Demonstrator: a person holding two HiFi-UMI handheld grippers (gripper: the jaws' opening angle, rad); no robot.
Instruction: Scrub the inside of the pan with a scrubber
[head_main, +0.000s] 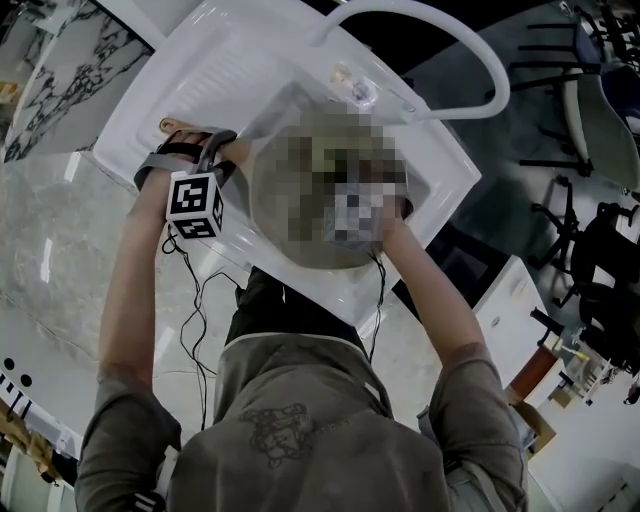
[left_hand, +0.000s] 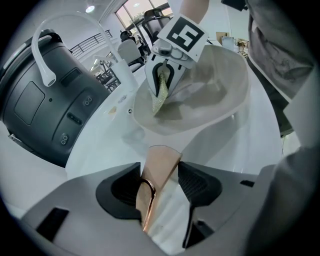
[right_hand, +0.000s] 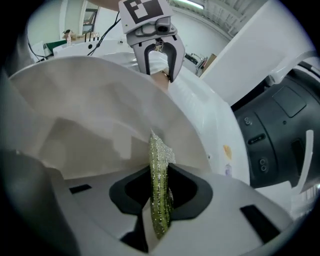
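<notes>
The left gripper (left_hand: 161, 169) has its jaws pressed in on the flat copper-toned handle (left_hand: 156, 179) of the pan (left_hand: 210, 85), taking it near its free end, where a thin metal loop shows against the left jaw. The pan hangs tilted over the white sink (head_main: 200, 60), its open side turned up toward the person. It is a deep, rounded pan, pale beige inside, smooth and evenly matt, with no dirt I can make out. I judge it stiff and fairly weighty, so a hold this far out on a narrow, slick handle could let it twist under pressure. Above the sink basin, inside the pan, the right gripper (right_hand: 160, 192) pinches the scrubber (right_hand: 159, 180) edge-on between its jaws. The scrubber is a thin, glittery green pad with a ragged top corner. It looks light, soft and bendable, so gripping it low, as here, leaves a floppy free edge to wipe the wall.
</notes>
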